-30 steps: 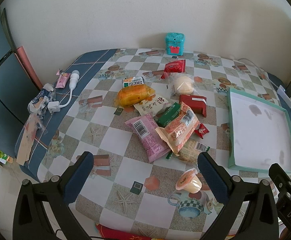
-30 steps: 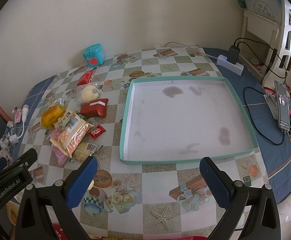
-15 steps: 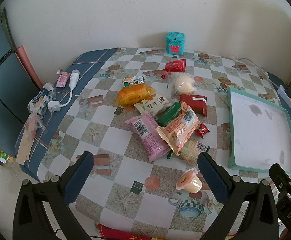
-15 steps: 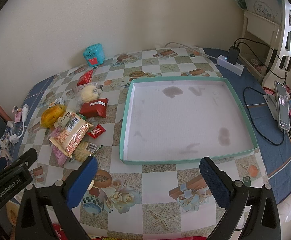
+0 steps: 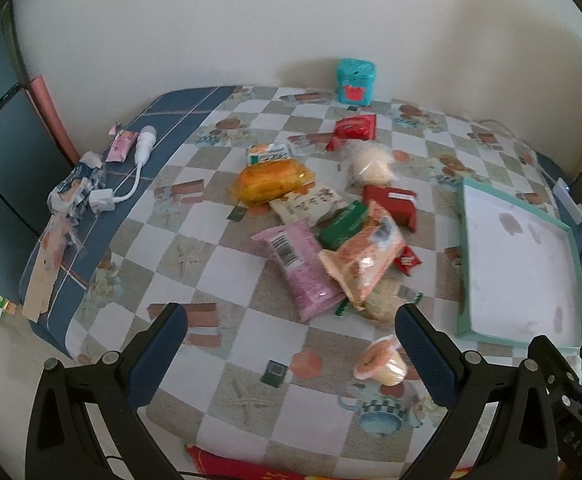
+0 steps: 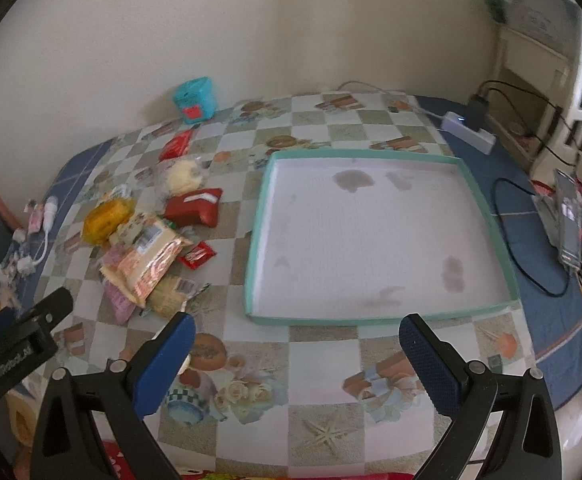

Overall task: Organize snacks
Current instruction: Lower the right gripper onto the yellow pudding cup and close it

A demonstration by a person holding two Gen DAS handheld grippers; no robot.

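Teal-rimmed tray lies flat on the table, white floor stained in patches, nothing inside it. Snacks sit in a loose pile to its left, on the checked cloth: pink packet, orange packet overlapping it, green pack, red box, small red sachet, yellow bag, pale bun in clear wrap, red packet farther back. Jelly cup lies on its side, apart from the pile, near the table's front edge. Teal box stands at the wall.

Left gripper: fingers spread wide, holding nothing, raised over the front edge facing the pile. Right gripper: fingers likewise apart, empty, raised before the tray's near rim. Power strip and phone lie right of the tray.
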